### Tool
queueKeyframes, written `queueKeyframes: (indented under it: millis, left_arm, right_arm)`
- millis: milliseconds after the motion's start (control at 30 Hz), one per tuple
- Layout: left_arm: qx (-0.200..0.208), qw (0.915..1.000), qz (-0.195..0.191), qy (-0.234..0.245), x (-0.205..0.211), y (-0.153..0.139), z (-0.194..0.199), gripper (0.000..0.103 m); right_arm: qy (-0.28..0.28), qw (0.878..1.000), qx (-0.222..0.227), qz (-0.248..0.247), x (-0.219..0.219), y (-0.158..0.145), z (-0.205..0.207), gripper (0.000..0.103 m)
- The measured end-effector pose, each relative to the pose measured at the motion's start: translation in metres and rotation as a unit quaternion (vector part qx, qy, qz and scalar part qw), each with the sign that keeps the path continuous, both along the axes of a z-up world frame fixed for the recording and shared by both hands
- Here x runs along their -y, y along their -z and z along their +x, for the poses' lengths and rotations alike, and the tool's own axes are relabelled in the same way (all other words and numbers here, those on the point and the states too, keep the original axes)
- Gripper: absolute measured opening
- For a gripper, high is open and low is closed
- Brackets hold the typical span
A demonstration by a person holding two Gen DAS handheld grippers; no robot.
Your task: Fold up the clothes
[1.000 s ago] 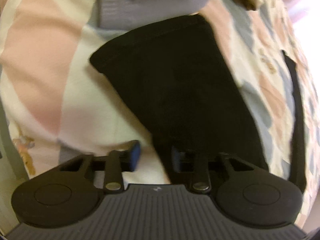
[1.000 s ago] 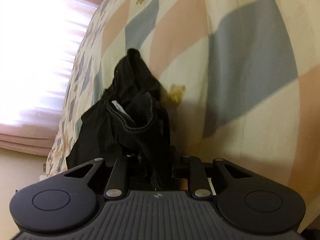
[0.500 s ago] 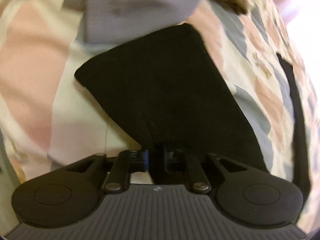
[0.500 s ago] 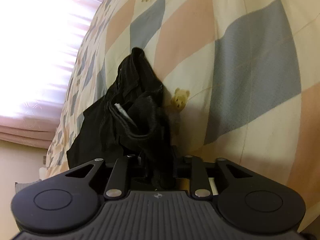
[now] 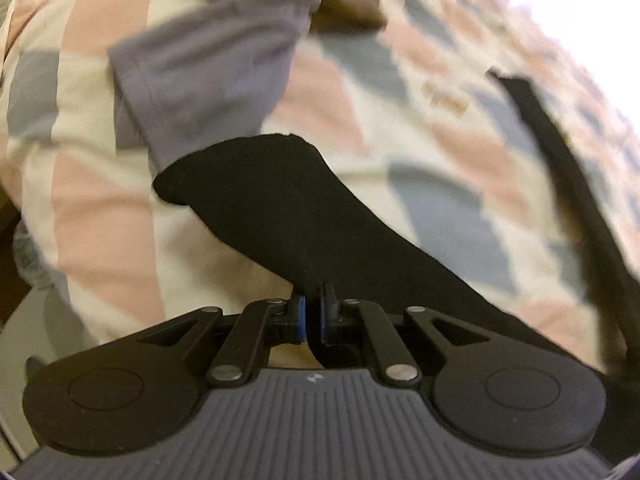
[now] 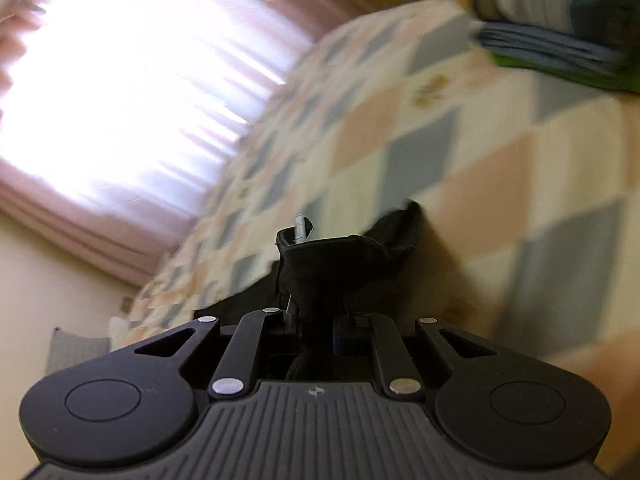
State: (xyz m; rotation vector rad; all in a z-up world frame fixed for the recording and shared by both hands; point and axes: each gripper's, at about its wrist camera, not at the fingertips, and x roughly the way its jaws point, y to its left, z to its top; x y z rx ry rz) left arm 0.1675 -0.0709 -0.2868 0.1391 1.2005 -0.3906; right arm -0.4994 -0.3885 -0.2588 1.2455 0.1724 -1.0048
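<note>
The left hand-held gripper (image 5: 313, 312) is clenched on an edge of the black fabric garment (image 5: 280, 208); the right hand-held gripper (image 6: 316, 320), jaws just closing, grasps its bunched waistband (image 6: 328, 264). The garment lies over the pastel checked quilt (image 5: 400, 128). Beyond lie a grey shirt (image 5: 208, 64) and folded clothes (image 6: 560, 20).

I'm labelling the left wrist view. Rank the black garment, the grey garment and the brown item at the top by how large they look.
1. Black garment, pinched in the left gripper; being nearest the camera inflates it.
2. Grey garment, partly cut off at the top edge.
3. Brown item, clearly smallest, blurred and farthest.
</note>
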Motion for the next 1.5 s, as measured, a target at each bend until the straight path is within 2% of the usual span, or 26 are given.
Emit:
queueKeyframes:
  millis: [67,100,133,167,200,233,267,300,367,467,567,667,733,800,867,933,967,1033,1067,1100,1133,1200,1233,1367,1433,1500]
  left_arm:
    - [-0.01,0.9986,0.05,0.016,0.008,0.019,-0.009,0.007]
    - [-0.016,0.9968,0.074,0.024,0.012,0.028,-0.013,0.008]
    - [-0.011,0.9951,0.093,0.033,0.014,0.027,-0.019,0.011]
    - [-0.007,0.9928,0.111,0.043,0.016,0.026,-0.025,0.012]
    - [-0.001,0.9922,0.115,0.049,0.016,0.016,-0.029,0.018]
    - [0.004,0.9914,0.119,0.055,0.016,0.007,-0.034,0.018]
    - [0.01,0.9905,0.122,0.061,0.016,-0.003,-0.039,0.018]
    - [0.015,0.9896,0.126,0.068,0.016,-0.012,-0.043,0.018]
    - [0.026,0.9892,0.11,0.093,0.029,-0.029,-0.056,0.018]
    - [0.009,0.9872,0.033,0.156,0.072,-0.042,-0.089,0.018]
    - [-0.018,0.972,-0.029,0.233,0.132,-0.035,-0.126,0.019]
    - [-0.061,0.9512,-0.086,0.29,0.19,-0.017,-0.159,0.02]
    - [-0.085,0.9421,-0.109,0.306,0.221,-0.004,-0.175,0.02]
    - [-0.108,0.939,-0.13,0.3,0.239,0.006,-0.186,0.02]
    - [-0.124,0.9317,-0.148,0.308,0.255,0.012,-0.195,0.02]
    - [-0.123,0.9309,-0.151,0.309,0.264,0.015,-0.205,0.02]
    - [-0.122,0.9309,-0.152,0.309,0.267,0.017,-0.209,0.02]
    - [-0.116,0.9373,-0.151,0.292,0.269,0.022,-0.215,0.021]
    - [-0.113,0.941,-0.148,0.283,0.266,0.023,-0.216,0.021]
    - [-0.109,0.9452,-0.145,0.272,0.267,0.027,-0.219,0.021]
    - [-0.105,0.9499,-0.137,0.261,0.269,0.028,-0.224,0.021]
    - [-0.095,0.9571,-0.127,0.243,0.271,0.031,-0.232,0.021]
    - [-0.094,0.9603,-0.124,0.231,0.271,0.031,-0.235,0.021]
    - [-0.089,0.9587,-0.128,0.238,0.284,0.022,-0.252,0.023]
    - [-0.09,0.9544,-0.13,0.253,0.294,0.024,-0.263,0.029]
    - [-0.096,0.95,-0.127,0.269,0.309,0.032,-0.277,0.03]
  right_arm:
    - [-0.023,0.997,-0.049,0.055,-0.007,0.033,-0.011,0.013]
    - [-0.038,0.992,-0.054,0.11,-0.009,0.058,-0.017,0.019]
    - [-0.043,0.987,-0.051,0.147,-0.011,0.072,-0.025,0.03]
    - [-0.046,0.985,-0.048,0.161,-0.013,0.075,-0.033,0.031]
    - [-0.048,0.982,-0.044,0.176,-0.015,0.079,-0.041,0.03]
    - [-0.051,0.98,-0.041,0.19,-0.018,0.083,-0.049,0.034]
    - [-0.054,0.977,-0.037,0.204,-0.02,0.086,-0.058,0.04]
    - [-0.051,0.977,-0.038,0.203,-0.018,0.082,-0.067,0.053]
    - [-0.048,0.984,-0.036,0.169,0.004,0.071,-0.075,0.055]
    - [-0.047,0.992,-0.027,0.117,0.043,0.057,-0.08,0.057]
    - [-0.063,0.994,0.005,0.091,0.095,0.062,-0.06,0.061]
    - [-0.088,0.993,0.02,0.073,0.138,0.069,-0.028,0.061]
    - [-0.112,0.991,0.004,0.068,0.165,0.076,-0.01,0.061]
    - [-0.131,0.989,-0.009,0.069,0.191,0.086,0.002,0.064]
    - [-0.142,0.987,-0.029,0.07,0.214,0.101,0.014,0.066]
    - [-0.153,0.984,-0.038,0.084,0.236,0.12,0.024,0.076]
    - [-0.155,0.983,-0.031,0.092,0.245,0.131,0.026,0.078]
    - [-0.162,0.981,0.004,0.107,0.259,0.152,0.029,0.092]
    - [-0.167,0.979,0.025,0.112,0.262,0.161,0.033,0.092]
    - [-0.176,0.976,0.047,0.115,0.265,0.169,0.039,0.08]
    - [-0.188,0.974,0.05,0.116,0.267,0.171,0.046,0.051]
    - [-0.21,0.971,0.033,0.107,0.269,0.164,0.059,0.035]
    - [-0.222,0.971,0.024,0.085,0.268,0.152,0.062,0.025]
    - [-0.243,0.969,-0.032,-0.035,0.263,0.086,0.051,0.018]
    - [-0.235,0.97,-0.033,-0.051,0.269,0.069,0.034,0.018]
    - [-0.233,0.97,-0.056,-0.046,0.281,0.071,0.029,0.018]
